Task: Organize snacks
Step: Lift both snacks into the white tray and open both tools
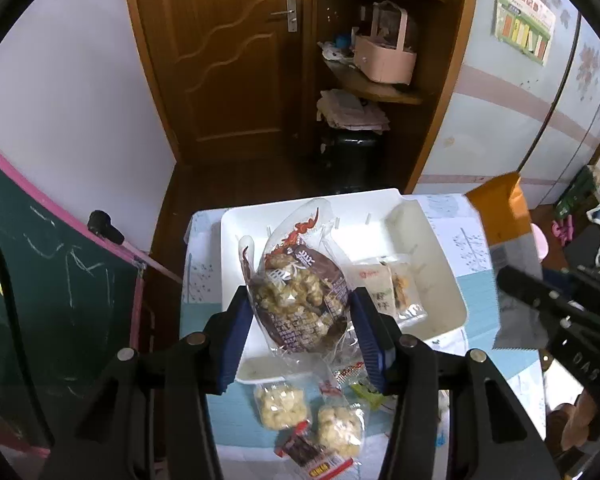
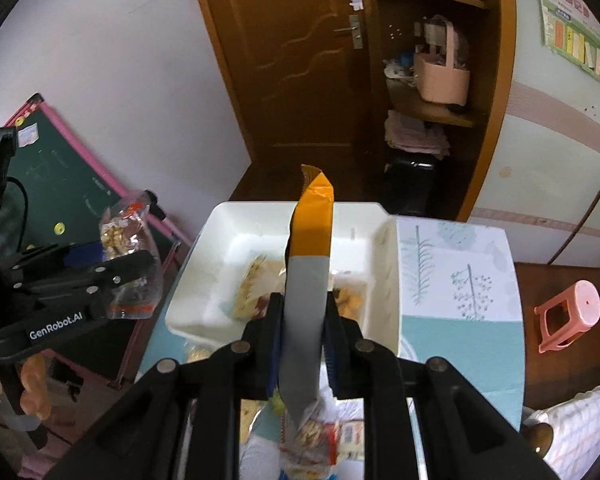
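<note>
Both grippers loaded over the tray, sorting partway done.
My left gripper (image 1: 300,320) clamped the brown snack bag (image 1: 300,300), my right gripper (image 2: 302,336) pinched the orange-grey packet (image 2: 306,280); white tray (image 1: 428,240) held a few packs, loose snacks (image 1: 280,404) remained at the table's near edge.

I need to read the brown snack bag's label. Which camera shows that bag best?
The left wrist view: the brown snack bag fills the centre, face-on between the left tongs. The right wrist view shows it only small and side-on at the left edge.
</note>
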Demonstrator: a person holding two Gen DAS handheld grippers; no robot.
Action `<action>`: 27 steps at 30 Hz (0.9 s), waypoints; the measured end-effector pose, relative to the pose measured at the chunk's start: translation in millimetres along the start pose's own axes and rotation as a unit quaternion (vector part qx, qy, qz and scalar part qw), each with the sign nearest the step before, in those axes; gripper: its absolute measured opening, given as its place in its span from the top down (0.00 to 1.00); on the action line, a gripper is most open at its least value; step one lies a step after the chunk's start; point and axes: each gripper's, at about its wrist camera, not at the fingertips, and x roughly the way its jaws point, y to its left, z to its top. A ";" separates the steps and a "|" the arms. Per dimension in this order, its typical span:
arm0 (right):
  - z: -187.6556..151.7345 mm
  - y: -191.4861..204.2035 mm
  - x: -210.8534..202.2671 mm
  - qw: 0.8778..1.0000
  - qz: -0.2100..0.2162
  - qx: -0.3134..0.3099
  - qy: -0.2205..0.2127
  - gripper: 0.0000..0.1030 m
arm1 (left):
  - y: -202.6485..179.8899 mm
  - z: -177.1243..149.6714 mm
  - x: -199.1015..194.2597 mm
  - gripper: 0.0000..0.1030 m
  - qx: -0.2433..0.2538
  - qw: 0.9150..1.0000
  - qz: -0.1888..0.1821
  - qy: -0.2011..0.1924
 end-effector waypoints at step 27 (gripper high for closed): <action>59.7 -17.6 101.9 0.999 0.002 -0.015 0.043 0.59 | -8.2 46.3 124.1 0.10 -0.010 0.997 0.044 0.060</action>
